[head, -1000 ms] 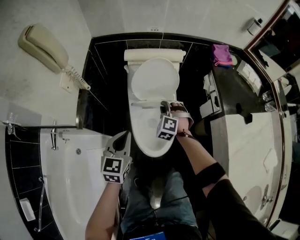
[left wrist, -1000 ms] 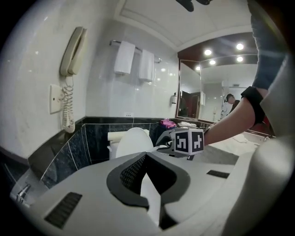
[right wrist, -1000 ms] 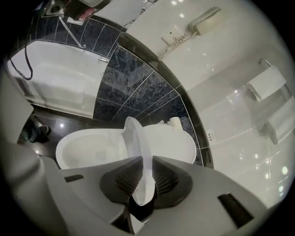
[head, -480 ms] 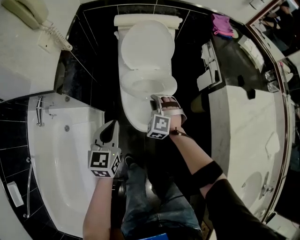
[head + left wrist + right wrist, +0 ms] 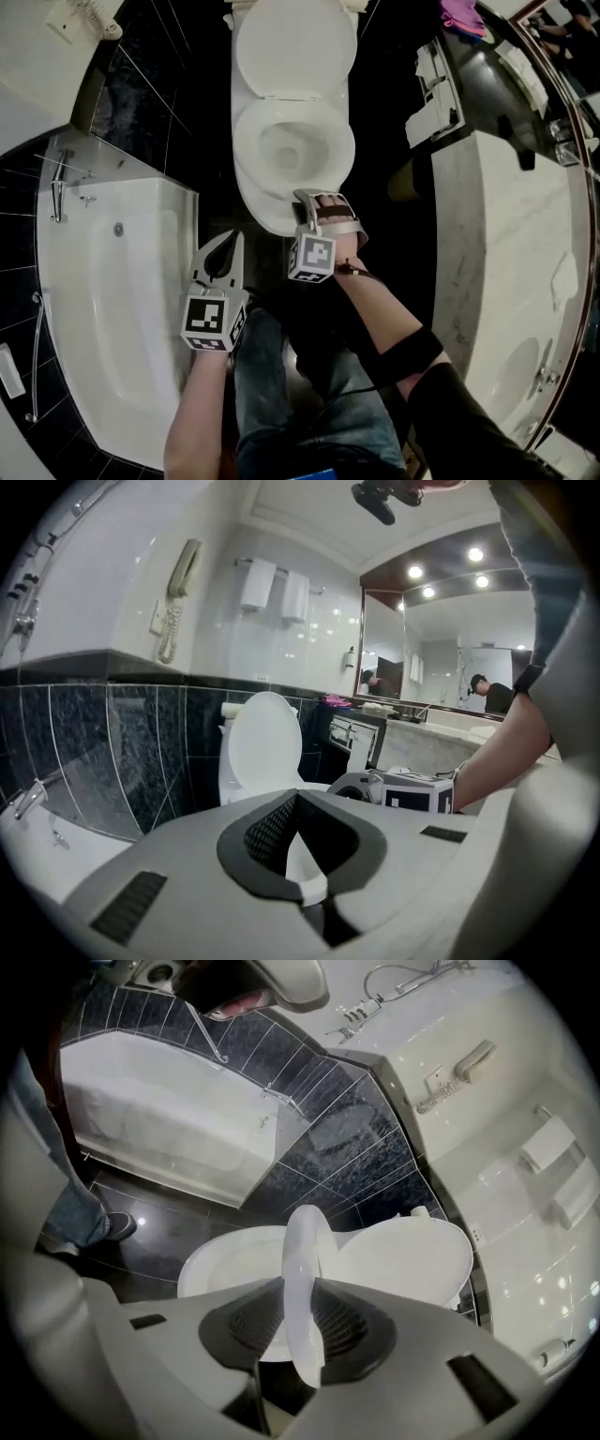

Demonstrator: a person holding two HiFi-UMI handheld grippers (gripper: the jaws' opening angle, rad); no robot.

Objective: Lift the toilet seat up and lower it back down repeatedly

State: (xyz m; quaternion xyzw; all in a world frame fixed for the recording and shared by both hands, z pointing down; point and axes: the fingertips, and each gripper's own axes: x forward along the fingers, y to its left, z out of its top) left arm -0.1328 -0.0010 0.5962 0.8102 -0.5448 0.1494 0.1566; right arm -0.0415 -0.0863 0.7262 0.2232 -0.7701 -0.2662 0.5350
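The white toilet stands with its lid [image 5: 295,47] upright against the tank. My right gripper [image 5: 314,200] is at the bowl's front right and grips the front rim of the toilet seat [image 5: 343,155]. In the right gripper view the seat [image 5: 302,1241] runs edge-on between the pads, partly raised between bowl [image 5: 230,1260] and lid [image 5: 403,1260]. The jaws have just been opening, and the seat is still between them with both pads against it. My left gripper [image 5: 232,240] hovers left of the bowl, tips together, holding nothing, and in its own view the left gripper [image 5: 296,803] faces the lid [image 5: 262,742].
A white bathtub [image 5: 122,309] fills the left side. A pale vanity counter [image 5: 511,244] runs down the right. The person's jeans [image 5: 300,394] are just below the grippers on the black tiled floor [image 5: 202,103]. A wall phone [image 5: 183,574] hangs above the tub.
Both grippers have sunk and drawn toward the person. The right one has brought the seat down from near the lid toward the bowl. The head camera has tilted further down.
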